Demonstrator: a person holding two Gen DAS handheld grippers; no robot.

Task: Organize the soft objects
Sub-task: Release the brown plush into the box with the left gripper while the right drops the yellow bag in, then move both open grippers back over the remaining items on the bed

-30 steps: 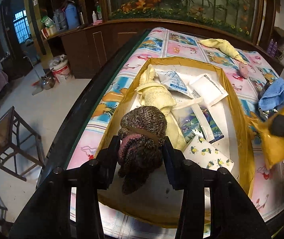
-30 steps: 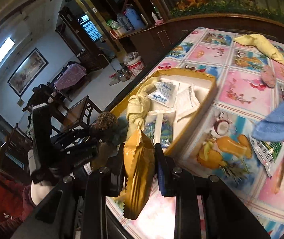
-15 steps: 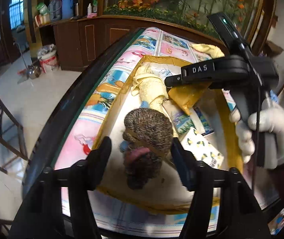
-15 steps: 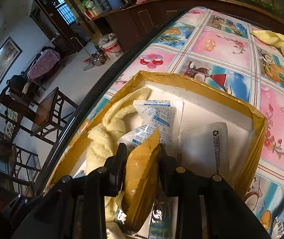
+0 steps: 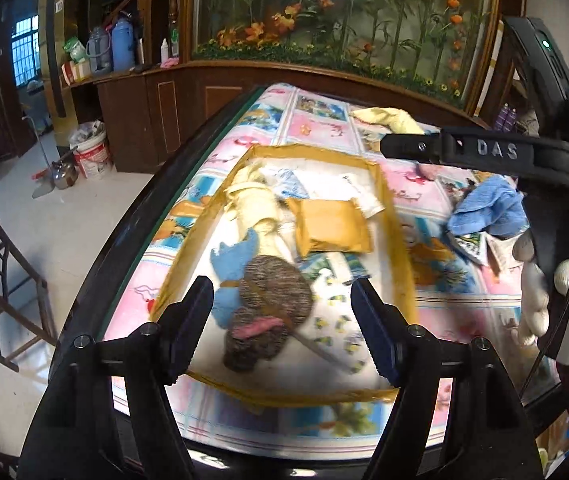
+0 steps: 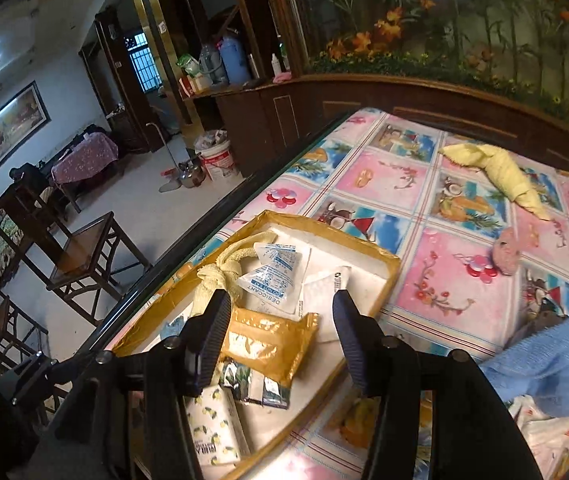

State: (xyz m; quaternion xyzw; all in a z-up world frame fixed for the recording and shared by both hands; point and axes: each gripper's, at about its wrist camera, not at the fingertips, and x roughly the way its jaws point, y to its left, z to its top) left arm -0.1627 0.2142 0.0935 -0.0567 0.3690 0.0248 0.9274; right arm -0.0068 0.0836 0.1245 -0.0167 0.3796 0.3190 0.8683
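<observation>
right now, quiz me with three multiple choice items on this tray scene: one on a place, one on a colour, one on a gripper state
1. Where does the orange padded pouch lie?
A. in the tray
B. on the floor
C. on the chair

2. What colour is the rolled towel lying outside the tray?
A. red
B. yellow
C. black

3. How does the left gripper stand?
A. shut on the pouch
B. shut on the brown plush toy
C. open

A: it rests among the packets inside.
B: pale yellow on the cloth.
C: jaws apart, just opened, toy lying free.
</observation>
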